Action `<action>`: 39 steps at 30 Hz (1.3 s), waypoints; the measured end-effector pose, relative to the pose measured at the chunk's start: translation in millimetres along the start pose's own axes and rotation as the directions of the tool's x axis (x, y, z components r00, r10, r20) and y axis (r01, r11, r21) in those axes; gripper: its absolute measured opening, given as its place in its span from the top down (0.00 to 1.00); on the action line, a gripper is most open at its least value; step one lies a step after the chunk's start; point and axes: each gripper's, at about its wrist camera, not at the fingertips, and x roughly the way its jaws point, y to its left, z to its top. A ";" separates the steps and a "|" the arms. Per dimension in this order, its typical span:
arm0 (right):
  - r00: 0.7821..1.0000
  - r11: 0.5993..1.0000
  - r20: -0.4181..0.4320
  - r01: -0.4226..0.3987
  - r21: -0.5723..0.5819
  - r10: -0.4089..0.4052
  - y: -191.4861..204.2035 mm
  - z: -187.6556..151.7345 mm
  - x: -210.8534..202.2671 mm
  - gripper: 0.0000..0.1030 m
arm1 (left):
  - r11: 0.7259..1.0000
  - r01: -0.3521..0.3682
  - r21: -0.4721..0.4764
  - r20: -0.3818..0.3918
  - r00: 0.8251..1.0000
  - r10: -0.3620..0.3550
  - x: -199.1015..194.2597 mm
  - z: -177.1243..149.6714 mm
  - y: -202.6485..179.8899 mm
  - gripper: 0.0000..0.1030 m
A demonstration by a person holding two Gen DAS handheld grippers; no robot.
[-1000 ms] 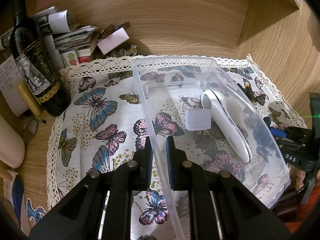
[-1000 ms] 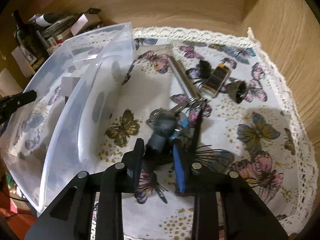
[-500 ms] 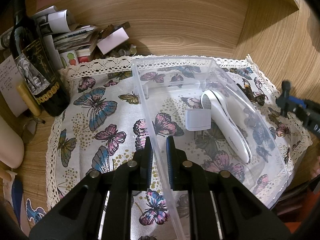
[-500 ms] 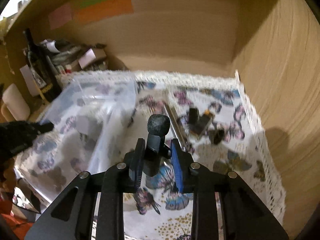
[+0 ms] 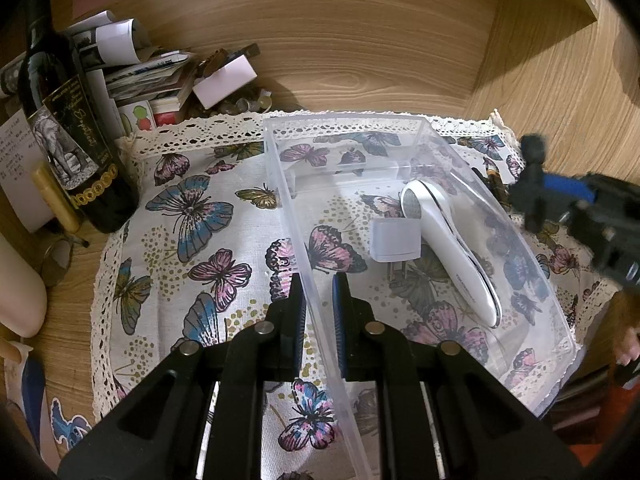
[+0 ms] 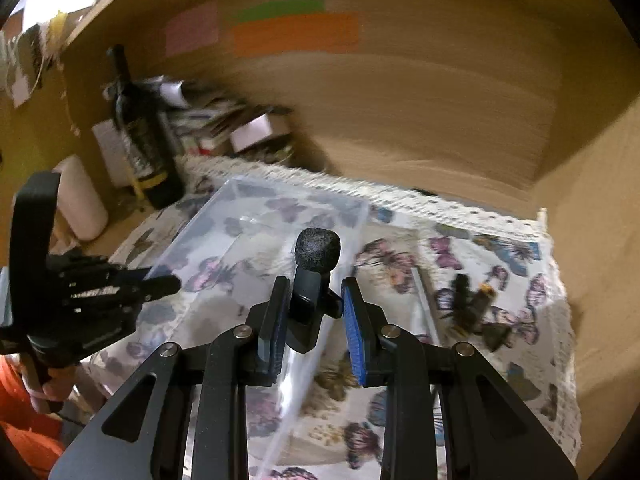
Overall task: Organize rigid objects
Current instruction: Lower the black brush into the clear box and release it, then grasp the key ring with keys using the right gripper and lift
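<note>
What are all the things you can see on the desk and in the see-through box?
clear plastic bin: one, see-through, on the butterfly cloth
butterfly cloth: one, white with colourful butterflies and a lace edge, covering the desk
white handheld device: one, white, lying inside the bin
white plug adapter: one, white, inside the bin beside the device
wine bottle: one, dark, standing left of the cloth
paper pile: several, mostly white, by the back wall
sticky notes: three, pink, green, orange, on the wooden wall
small dark items: a few, blurred, on the cloth right of the bin
small microphone: one, black with a foam head, in the right gripper
left gripper: black, clamped on the bin's wall
right gripper: black, holding the microphone
</note>
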 end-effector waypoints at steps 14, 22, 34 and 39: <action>0.991 0.997 -0.122 -0.065 -0.046 0.059 21.4 -6.0 34.6 0.76 | 1.000 0.013 -0.003 0.004 1.000 -0.013 1.4 -1.3 1.1 0.88; 0.996 0.997 -0.083 -0.045 -0.058 0.040 20.1 -3.7 22.7 0.65 | 1.000 0.013 -0.003 0.003 1.000 -0.013 1.4 -1.2 1.1 0.88; 0.993 0.990 -0.018 0.114 0.086 -0.113 -41.2 -21.3 -18.1 0.46 | 1.000 0.017 -0.002 0.003 1.000 -0.017 2.0 -2.4 0.2 0.88; 0.980 0.968 -0.089 0.190 0.165 -0.177 -73.0 -45.1 -13.7 0.45 | 1.000 0.015 0.005 -0.003 1.000 -0.015 2.1 -1.6 -0.9 0.88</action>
